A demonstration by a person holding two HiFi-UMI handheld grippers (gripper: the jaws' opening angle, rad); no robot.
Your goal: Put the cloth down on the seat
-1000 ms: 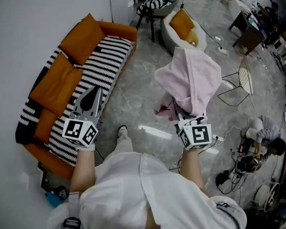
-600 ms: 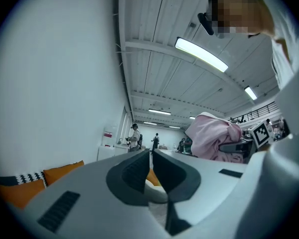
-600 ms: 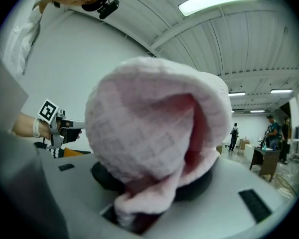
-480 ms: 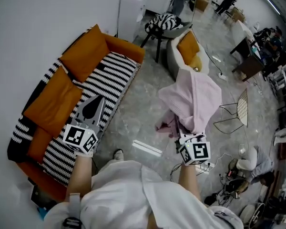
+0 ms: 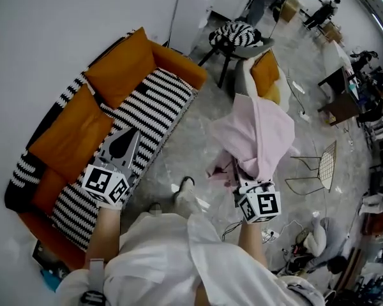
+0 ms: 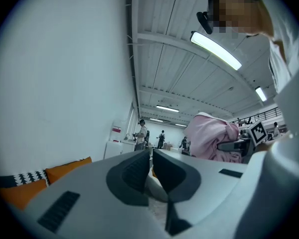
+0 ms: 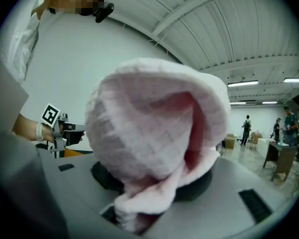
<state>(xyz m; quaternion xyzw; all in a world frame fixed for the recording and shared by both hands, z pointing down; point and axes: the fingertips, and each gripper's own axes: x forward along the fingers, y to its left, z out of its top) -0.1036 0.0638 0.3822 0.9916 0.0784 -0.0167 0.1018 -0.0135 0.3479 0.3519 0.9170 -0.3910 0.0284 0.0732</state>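
Note:
A pink cloth (image 5: 258,132) hangs bunched over my right gripper (image 5: 241,173), which is shut on it; in the right gripper view the cloth (image 7: 154,128) covers both jaws and spills down between them. The sofa seat (image 5: 147,116), covered in black and white stripes, lies at the left with orange cushions (image 5: 67,132) along its back. My left gripper (image 5: 119,146) hovers over the seat's front edge, jaws nearly together with nothing between them (image 6: 150,166). The cloth (image 6: 209,138) shows to its right, held up off the floor and apart from the sofa.
A white cabinet (image 5: 191,5) stands beyond the sofa's far end. A striped stool (image 5: 235,36), a pale armchair with an orange cushion (image 5: 268,75) and a wire chair (image 5: 319,164) stand on the marble floor. My shoe (image 5: 185,187) is near the sofa. People and desks are far right.
The view has shifted as the person stepped along the sofa; a foot now shows forward. Both grippers keep the same pose, and the cloth stays held in the right one.

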